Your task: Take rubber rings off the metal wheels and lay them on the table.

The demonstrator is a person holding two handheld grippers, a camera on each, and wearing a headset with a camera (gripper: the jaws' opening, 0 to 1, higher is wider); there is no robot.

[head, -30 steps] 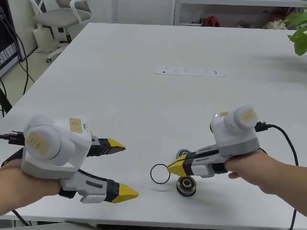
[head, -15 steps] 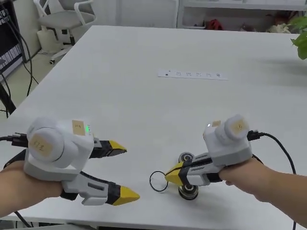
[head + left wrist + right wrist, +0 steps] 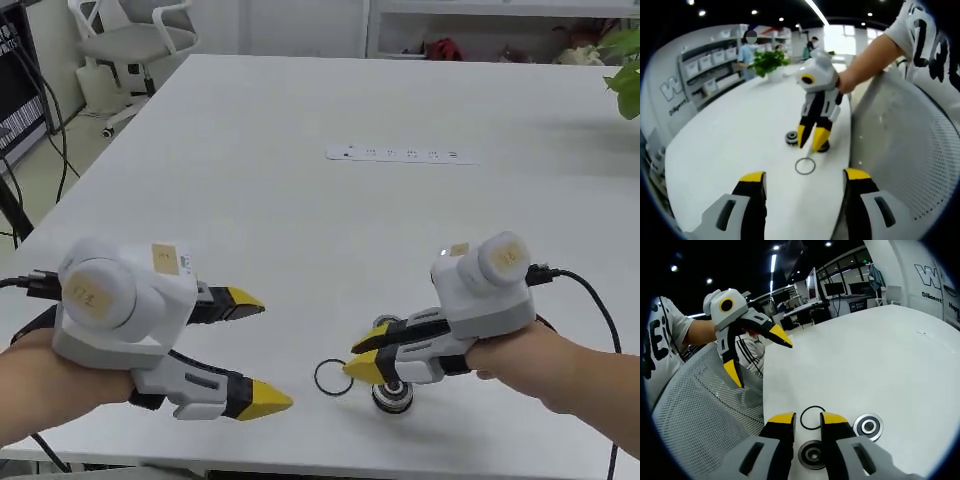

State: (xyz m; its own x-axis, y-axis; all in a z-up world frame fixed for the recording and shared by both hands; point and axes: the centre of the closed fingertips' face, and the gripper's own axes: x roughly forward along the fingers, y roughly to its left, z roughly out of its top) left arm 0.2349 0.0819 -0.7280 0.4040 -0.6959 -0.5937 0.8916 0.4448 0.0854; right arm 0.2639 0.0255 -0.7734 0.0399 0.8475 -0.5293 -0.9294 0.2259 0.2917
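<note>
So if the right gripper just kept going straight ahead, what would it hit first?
Likely the loose rubber ring lying flat on the table just ahead of the right gripper, provided it travels low enough; its height above the table is hard to judge.

The ring (image 3: 333,377) lies flat on the table (image 3: 300,230). Just right of the ring sit the near wheel (image 3: 392,397) and, behind it, the far wheel (image 3: 868,426). The power strip (image 3: 400,154) lies well behind the ring.
</note>
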